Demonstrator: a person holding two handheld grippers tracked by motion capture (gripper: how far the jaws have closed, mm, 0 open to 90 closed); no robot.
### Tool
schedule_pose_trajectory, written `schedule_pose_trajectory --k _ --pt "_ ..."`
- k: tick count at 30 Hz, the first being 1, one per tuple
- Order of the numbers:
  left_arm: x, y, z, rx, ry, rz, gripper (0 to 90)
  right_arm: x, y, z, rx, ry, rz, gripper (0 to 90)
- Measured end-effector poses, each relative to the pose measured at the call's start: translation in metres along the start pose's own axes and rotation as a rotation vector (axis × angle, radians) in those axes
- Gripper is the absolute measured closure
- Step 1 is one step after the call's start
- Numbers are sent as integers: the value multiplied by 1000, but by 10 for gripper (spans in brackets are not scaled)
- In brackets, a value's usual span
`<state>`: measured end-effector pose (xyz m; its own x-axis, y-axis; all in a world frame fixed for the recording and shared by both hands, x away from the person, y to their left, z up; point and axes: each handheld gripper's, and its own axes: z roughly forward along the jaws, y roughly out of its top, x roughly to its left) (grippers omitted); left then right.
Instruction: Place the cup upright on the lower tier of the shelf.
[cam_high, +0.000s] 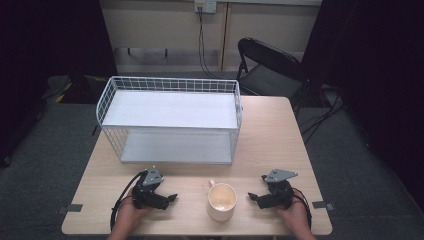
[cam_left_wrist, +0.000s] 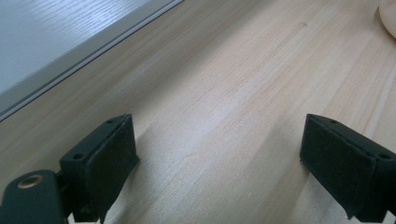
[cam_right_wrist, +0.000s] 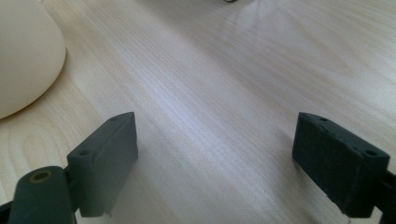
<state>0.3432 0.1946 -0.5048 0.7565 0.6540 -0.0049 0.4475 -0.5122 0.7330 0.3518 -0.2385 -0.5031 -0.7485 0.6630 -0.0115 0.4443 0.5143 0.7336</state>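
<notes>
1 light wooden rectangular table (cam_high: 280, 145), bare grain between the jaws in both gripper views.

1 white wire-mesh rack with 2 flat white shelves (cam_high: 170, 117) stands on the far half of the table, open side toward the person. Both shelves hold nothing. A strip of the lower shelf's edge (cam_left_wrist: 70, 51) crosses the upper left of the left gripper view.

1 black folding chair (cam_high: 270, 65) stands on the floor beyond the table's far right corner. 1 white wall socket (cam_high: 205, 6) with a black cable hanging from it sits on the back wall.

1 cream ceramic mug with a small handle (cam_high: 221, 201) stands upright near the front edge of the table, between the 2 grippers and touching neither. Handle points toward the rack. The inside looks empty. Its rounded side (cam_right_wrist: 25, 56) sits at the upper left of the right gripper view; a sliver (cam_left_wrist: 388, 16) shows at the top right corner of the left gripper view.

2 black two-jaw grippers, each with 1 grey three-cornered plate on top:
- left gripper (cam_high: 171, 198), held low over the table left of the mug; jaws spread wide, nothing between them.
- right gripper (cam_high: 254, 197), right of the mug; jaws spread wide, nothing between them.

2 small grey tape marks (cam_high: 74, 208), 1 near each front corner of the table.
</notes>
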Motion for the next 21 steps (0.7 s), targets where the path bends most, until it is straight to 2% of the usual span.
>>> schedule_pose_trajectory --k 12,21 --pt "0 0 0 1 1 -2 95 1 0 0 0 -7 10 134" --pt "0 0 0 2 1 -2 95 5 6 -2 31 39 16 153"
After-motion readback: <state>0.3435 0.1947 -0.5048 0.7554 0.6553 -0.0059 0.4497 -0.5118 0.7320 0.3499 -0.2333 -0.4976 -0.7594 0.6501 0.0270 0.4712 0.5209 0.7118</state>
